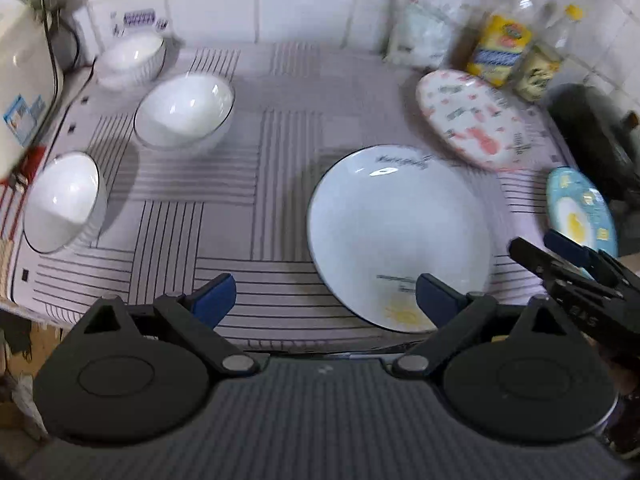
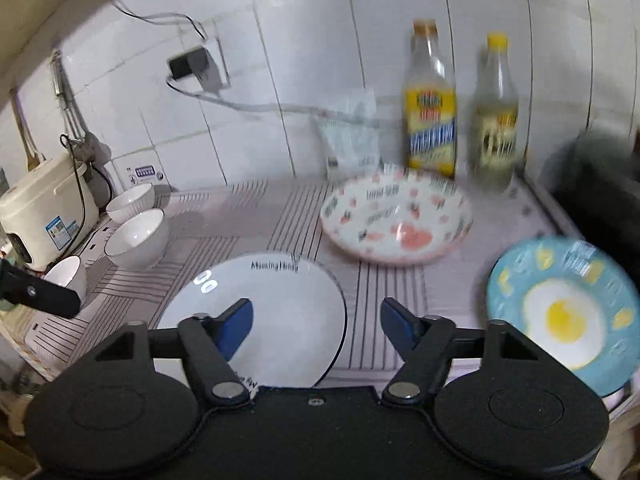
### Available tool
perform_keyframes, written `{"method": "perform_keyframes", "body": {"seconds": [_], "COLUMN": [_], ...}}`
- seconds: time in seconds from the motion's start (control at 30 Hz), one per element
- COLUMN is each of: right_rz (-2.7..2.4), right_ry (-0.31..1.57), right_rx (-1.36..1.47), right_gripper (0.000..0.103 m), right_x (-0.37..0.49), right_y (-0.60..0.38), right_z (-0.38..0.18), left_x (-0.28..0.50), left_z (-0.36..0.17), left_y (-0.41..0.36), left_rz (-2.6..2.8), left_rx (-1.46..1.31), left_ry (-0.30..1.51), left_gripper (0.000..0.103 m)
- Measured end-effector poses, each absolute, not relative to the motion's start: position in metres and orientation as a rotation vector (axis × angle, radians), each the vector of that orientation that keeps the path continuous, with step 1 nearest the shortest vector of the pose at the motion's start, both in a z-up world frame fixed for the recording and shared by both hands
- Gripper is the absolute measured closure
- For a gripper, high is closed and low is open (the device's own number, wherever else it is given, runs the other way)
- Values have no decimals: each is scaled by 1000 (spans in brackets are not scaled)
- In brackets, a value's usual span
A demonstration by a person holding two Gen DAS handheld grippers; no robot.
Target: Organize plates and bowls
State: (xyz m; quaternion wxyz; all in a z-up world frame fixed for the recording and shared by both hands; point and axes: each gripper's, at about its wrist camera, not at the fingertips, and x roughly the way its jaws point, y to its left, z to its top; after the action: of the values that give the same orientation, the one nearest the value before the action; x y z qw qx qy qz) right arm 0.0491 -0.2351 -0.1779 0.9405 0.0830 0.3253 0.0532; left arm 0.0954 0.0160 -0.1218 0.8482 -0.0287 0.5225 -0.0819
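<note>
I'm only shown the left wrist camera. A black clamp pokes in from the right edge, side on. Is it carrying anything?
Observer: No. The right gripper is open, with nothing between its two blue-tipped fingers.
Operator: And the cream thing cut off at my far left?
Observer: It is a rice cooker. The right wrist view shows its whole lid and body.
Operator: Is it plugged in anywhere?
Observer: A black plug sits in a wall socket on the tiles, up and to the right of the cooker. I cannot tell whether that is the cooker's own cable.
</note>
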Motion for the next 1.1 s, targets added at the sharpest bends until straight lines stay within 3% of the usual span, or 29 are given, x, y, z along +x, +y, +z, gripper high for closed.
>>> {"method": "perform_keyframes", "body": {"seconds": [0.07,0.2,0.43,0.53,0.63,0.87,1.1], "right_rz": [127,156,190,202,199,225,244], "right_ry": [681,758,829,829,840,839,840], "right_rx": [191,262,347,379,400,416,359], "right_gripper": [34,51,66,68,82,85,84], "right_x": [57,74,89,92,94,94,97], "right_y": [-238,-240,-240,-245,-253,-257,-254], "right_z": [-196,-224,-249,-252,-254,-256,-247], "left_x": [107,123,135,142,148,153,155], "left_z": [-141,-173,-201,-209,-215,-217,-213], "left_y": [16,17,10,6,5,6,7], "left_rz": [-156,-174,-248,-281,-291,-324,-325], "left_rx": [-55,-58,-51,-51,-65,-128,-133], "left_ry": [1120,1145,1196,1223,1255,1240,1245], "left_gripper": [6,9,15,33,51,78,78]}}
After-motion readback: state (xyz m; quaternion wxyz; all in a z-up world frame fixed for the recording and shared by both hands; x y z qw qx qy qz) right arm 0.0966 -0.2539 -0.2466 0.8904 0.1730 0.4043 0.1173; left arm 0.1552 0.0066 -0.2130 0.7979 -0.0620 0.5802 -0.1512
